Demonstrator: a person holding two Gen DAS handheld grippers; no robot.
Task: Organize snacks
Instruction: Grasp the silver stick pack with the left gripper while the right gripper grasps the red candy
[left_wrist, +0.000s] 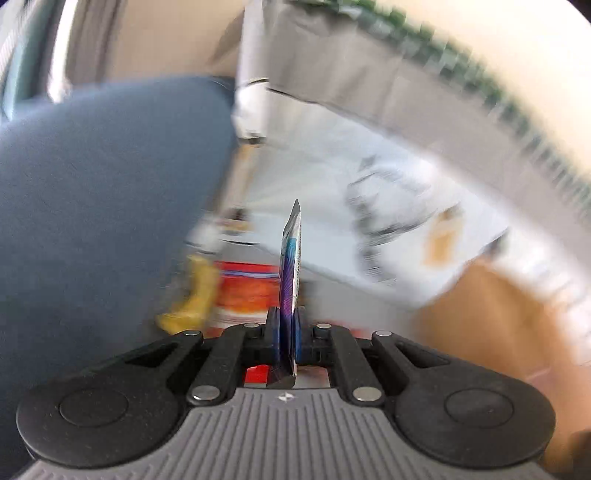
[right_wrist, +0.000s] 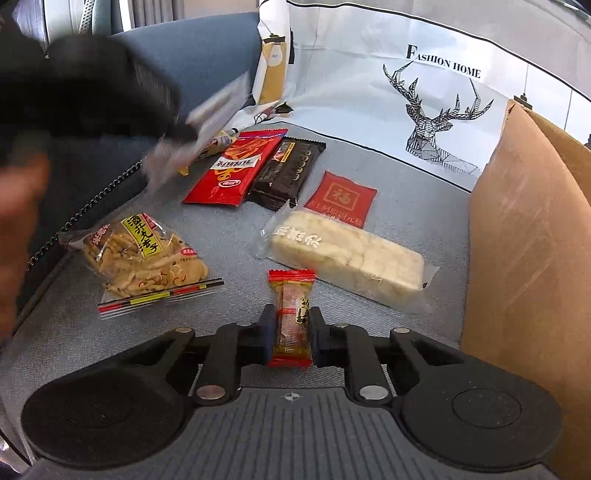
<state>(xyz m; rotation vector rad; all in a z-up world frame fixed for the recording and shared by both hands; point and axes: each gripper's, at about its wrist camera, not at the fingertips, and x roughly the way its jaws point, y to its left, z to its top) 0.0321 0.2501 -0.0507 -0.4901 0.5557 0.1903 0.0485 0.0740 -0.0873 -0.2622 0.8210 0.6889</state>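
My left gripper (left_wrist: 287, 325) is shut on a thin purple and blue snack packet (left_wrist: 291, 266), held edge-on above the sofa; the view is blurred by motion. It shows as a dark blur in the right wrist view (right_wrist: 92, 85) at upper left. My right gripper (right_wrist: 292, 328) is shut on a small red and yellow candy bar (right_wrist: 293, 317) low over the grey seat. On the seat lie a bag of rice crackers (right_wrist: 142, 258), a red packet (right_wrist: 236, 166), a dark chocolate packet (right_wrist: 286, 171), a red square sachet (right_wrist: 341, 197) and a pale rice cake block (right_wrist: 347, 254).
A brown cardboard box (right_wrist: 524, 258) stands at the right, also seen blurred in the left wrist view (left_wrist: 498, 314). A white deer-print cushion (right_wrist: 424, 92) leans at the back. A blue sofa back (left_wrist: 92, 184) rises at the left. A metal chain (right_wrist: 92, 206) runs along the seat edge.
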